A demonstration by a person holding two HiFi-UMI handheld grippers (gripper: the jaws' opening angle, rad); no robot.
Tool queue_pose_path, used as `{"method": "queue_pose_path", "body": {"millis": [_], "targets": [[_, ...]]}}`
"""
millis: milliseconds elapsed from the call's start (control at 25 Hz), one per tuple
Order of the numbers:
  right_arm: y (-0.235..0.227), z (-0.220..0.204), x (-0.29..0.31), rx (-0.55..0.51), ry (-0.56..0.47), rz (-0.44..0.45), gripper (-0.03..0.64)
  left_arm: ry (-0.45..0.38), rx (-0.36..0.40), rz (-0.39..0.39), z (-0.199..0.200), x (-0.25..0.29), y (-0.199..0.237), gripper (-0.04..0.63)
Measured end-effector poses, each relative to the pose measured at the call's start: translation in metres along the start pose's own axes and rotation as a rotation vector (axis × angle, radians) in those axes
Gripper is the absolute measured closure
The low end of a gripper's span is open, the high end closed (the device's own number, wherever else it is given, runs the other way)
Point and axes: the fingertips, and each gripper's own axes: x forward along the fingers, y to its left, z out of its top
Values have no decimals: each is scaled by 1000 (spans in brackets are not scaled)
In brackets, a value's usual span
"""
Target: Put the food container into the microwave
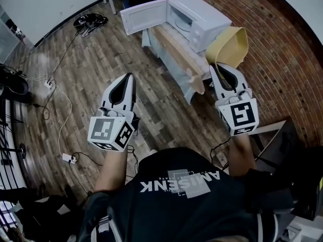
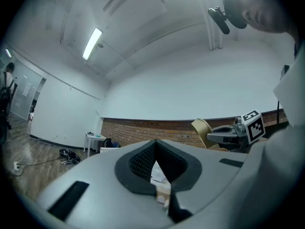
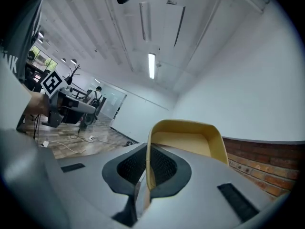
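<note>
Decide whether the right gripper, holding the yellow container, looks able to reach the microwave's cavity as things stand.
Probably yes: the microwave has its door swung wide open, and nothing shows between its cavity and the yellow container clamped in the right gripper.

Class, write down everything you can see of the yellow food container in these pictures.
The food container is a pale yellow, shallow rectangular tray with rounded corners and a raised rim, seemingly thin plastic or moulded fibre. It has no lid and looks empty. It hangs in the air, tipped on edge, with one side wall pinched in the shut right claw; nothing else touches it. In the head view it is close to the white microwave, whose door stands open.
</note>
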Motion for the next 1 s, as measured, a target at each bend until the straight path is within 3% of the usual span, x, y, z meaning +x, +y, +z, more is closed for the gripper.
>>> {"method": "queue_pose_path", "body": {"millis": [360,600,800,1000], "targets": [[44,18,27,-16,8,17,569,-39,-12,-15,3,-18,45,583],[47,18,45,-15,7,32,569,-83,-16,4,7,-22,61,583],[32,17,78,-24,-32,53,569,-102,-19,111,9,-9,87,583],[8,18,121,-13,-77,78,569,-100,13,150,15,19,103,583]]}}
